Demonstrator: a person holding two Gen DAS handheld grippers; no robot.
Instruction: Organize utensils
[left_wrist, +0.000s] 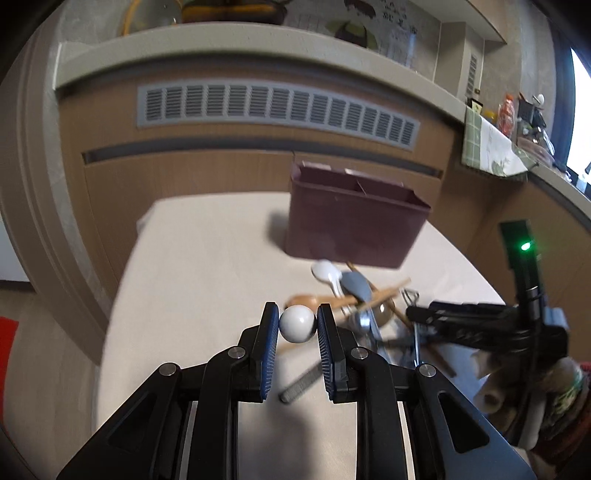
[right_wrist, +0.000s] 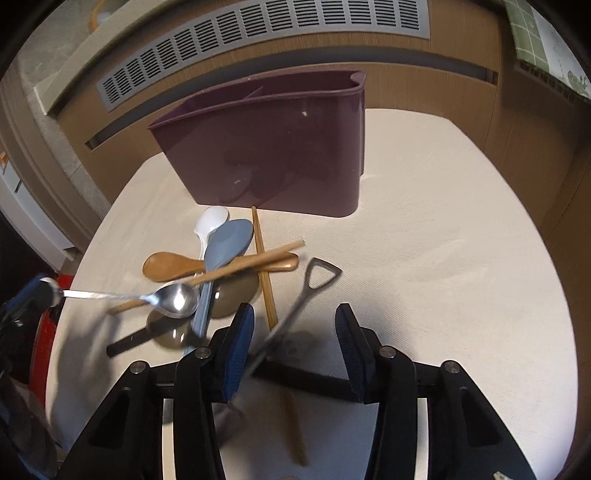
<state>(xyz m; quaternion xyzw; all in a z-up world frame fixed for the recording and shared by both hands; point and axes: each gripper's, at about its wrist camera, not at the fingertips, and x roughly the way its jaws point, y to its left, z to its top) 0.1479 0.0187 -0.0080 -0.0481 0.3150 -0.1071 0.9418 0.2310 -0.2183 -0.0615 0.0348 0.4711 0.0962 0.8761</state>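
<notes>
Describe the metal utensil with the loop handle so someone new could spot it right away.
Start at the dark purple holder standing on the pale table. In front of it lies a heap of utensils; the metal utensil lies at the heap's right edge, beside the chopsticks. Only its handle ends in an open, D-shaped loop.

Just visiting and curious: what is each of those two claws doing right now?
Left gripper: closed on the ball end of a metal spoon.
Right gripper: open, straddling a metal utensil with a loop handle, not gripping it.
</notes>
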